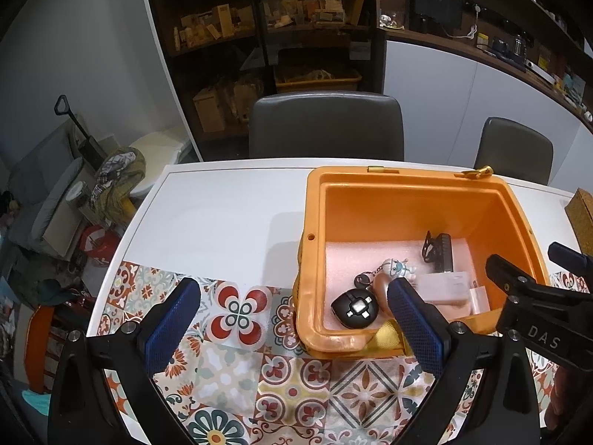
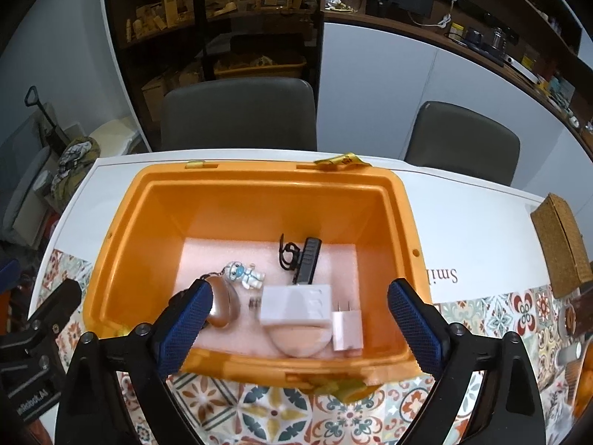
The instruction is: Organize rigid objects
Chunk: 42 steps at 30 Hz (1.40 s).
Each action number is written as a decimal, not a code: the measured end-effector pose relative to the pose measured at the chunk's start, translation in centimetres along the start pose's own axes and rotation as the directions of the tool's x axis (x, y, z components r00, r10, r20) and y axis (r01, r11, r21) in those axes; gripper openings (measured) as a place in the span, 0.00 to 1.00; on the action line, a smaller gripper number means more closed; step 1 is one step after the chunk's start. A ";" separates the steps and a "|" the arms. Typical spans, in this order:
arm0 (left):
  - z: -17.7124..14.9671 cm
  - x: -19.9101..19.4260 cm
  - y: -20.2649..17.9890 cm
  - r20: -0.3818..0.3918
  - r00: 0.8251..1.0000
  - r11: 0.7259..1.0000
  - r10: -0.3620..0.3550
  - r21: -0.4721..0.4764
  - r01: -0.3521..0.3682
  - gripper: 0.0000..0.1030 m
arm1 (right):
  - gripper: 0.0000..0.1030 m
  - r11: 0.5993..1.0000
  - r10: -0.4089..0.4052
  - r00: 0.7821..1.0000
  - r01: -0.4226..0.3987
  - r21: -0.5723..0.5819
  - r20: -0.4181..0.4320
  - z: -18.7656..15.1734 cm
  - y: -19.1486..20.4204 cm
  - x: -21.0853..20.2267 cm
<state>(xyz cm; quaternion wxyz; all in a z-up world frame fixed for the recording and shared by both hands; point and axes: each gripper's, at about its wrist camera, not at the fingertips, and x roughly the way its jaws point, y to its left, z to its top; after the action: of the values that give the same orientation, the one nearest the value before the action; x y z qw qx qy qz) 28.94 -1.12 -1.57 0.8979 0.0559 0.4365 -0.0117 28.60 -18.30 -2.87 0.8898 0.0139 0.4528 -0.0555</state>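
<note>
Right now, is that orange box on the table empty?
No, the orange box holds several small things, among them a white charger and a little figure keychain on its pink lining.

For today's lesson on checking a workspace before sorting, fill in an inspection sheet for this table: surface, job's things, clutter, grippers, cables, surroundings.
Surface: white table with a patterned tile cloth along the near edge.
Job's things: open orange box with pale foam lining, holding a black round gadget, figure keychain, black clip device, white adapter block and white plug.
Clutter: woven brown box at the table's right; small items at the right edge, too blurred to name.
Grippers: left gripper and right gripper, both with jaws open and empty.
Cables: nothing seen on the table.
Surroundings: two grey chairs, dark shelves of boxes.
</note>
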 end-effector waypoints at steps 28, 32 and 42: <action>-7.0 -9.1 -1.6 0.055 0.997 0.997 -0.056 0.055 0.053 1.00 | 0.93 0.999 -0.023 0.997 0.020 0.041 0.069 -8.9 -3.5 -10.6; -8.6 -10.1 -2.0 0.049 0.997 0.996 -0.065 0.066 0.062 1.00 | 0.93 0.999 -0.020 0.998 0.018 0.041 0.066 -10.5 -3.8 -11.6; -11.8 -11.8 -2.3 0.039 0.998 0.996 -0.051 0.074 0.048 1.00 | 0.93 0.998 -0.020 0.998 0.017 0.056 0.052 -14.2 -4.9 -13.6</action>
<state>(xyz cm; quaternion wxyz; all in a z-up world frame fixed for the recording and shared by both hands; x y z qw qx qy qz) 12.20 -2.41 0.25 0.9034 0.0777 0.4186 -0.0508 8.70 -20.95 -0.16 0.9001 0.0328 0.4277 -0.0765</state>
